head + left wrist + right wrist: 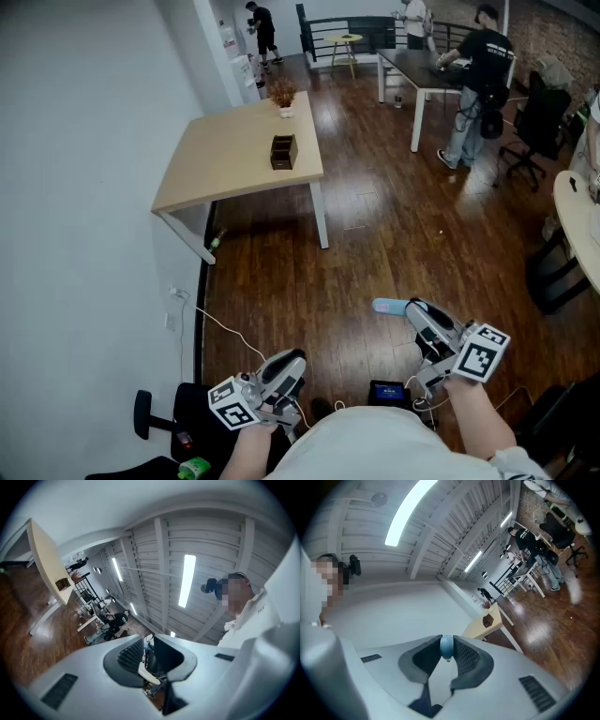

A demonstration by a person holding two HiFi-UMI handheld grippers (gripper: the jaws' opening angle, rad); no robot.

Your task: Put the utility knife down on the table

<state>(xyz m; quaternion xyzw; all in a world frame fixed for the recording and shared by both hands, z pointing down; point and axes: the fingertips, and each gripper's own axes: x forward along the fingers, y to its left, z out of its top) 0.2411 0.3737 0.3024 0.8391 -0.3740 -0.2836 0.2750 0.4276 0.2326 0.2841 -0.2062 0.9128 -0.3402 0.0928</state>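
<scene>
Right gripper (415, 311) is clamped on the pale blue utility knife (388, 306) — held near the person, above the wood floor (375, 234); left gripper (289, 364) has its jaws apart, nothing between them; table (234, 155) stands far off, to the left — well apart from the knife.

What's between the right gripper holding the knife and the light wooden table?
Only bare dark wood floor, seen in the head view, between right gripper with utility knife and table.
</scene>
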